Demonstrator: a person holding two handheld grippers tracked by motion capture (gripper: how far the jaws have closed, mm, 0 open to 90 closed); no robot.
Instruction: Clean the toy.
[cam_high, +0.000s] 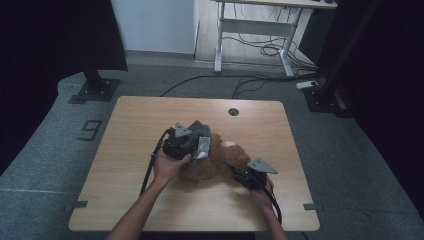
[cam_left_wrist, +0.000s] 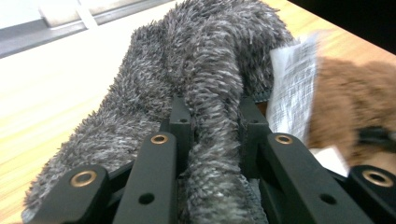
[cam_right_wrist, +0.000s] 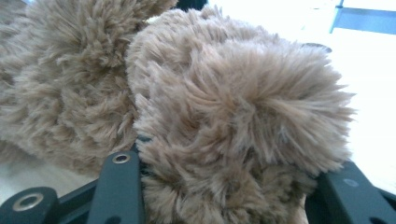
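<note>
Wooden worktop carries a brown plush toy at centre; left gripper clamps grey fuzzy fabric beside it, right gripper squeezes its soft, light limb; grip thick folds

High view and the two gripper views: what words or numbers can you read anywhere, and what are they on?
"9": big grey number on the floor mat, left of the table.
White sewn-in tag on the brown plush toy: it has rows of small print, too blurred to read.
Nothing else carries writing.
</note>
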